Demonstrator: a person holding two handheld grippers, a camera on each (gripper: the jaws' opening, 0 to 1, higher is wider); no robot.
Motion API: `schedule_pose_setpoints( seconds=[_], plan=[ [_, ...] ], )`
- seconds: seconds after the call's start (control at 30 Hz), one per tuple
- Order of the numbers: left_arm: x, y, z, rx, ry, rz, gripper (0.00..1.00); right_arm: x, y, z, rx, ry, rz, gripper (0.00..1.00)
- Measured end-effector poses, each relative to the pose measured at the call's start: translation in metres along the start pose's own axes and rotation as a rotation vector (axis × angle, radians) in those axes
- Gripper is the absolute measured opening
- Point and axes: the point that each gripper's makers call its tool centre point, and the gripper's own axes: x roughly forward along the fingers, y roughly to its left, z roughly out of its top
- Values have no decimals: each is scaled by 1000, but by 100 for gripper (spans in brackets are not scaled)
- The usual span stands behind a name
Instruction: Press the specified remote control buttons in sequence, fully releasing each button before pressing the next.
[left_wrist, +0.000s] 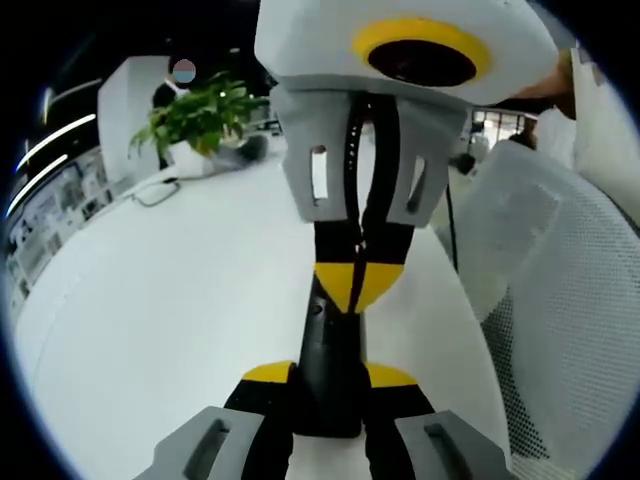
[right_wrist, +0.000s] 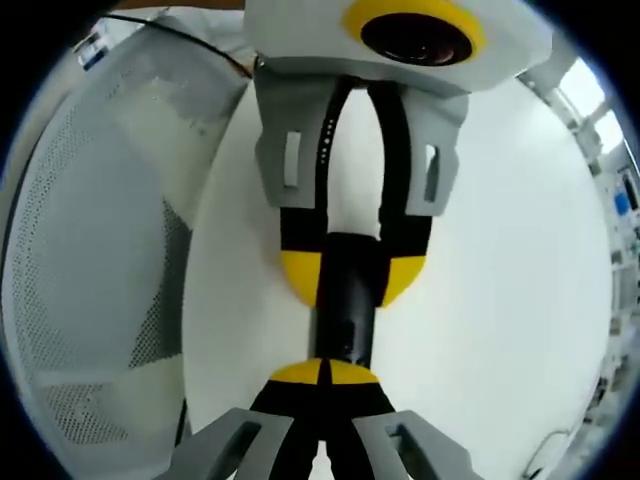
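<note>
In the left gripper view, the left gripper (left_wrist: 330, 385) rises from the bottom centre, its yellow-tipped jaws clamped on one end of a black remote control (left_wrist: 328, 360) over the white table (left_wrist: 160, 320). The right gripper (left_wrist: 358, 285) comes down from the top, jaws together, tips on the remote. A potted plant (left_wrist: 200, 115) sits upper left

In the right gripper view, the right gripper (right_wrist: 326, 372) has its jaws closed at the remote (right_wrist: 348, 310), which the left gripper (right_wrist: 350, 275) grips at centre frame; a white mesh chair (right_wrist: 90, 260) stands at the left

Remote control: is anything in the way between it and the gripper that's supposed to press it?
Nothing visible. The right gripper's shut jaws appear to touch the black remote control directly, while the left gripper's jaws clamp it from both sides.
</note>
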Motion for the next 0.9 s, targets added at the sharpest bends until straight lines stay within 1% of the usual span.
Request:
schedule_pose_setpoints(
  seconds=[0.3, 0.9],
  plan=[
    [2, 1, -1, 0, 3, 2, 25, 0, 0, -1, 2, -6, -8, 0],
    [2, 0, -2, -2, 5, 8, 25, 0, 1, -1, 20, -25, 6, 0]
  ],
)
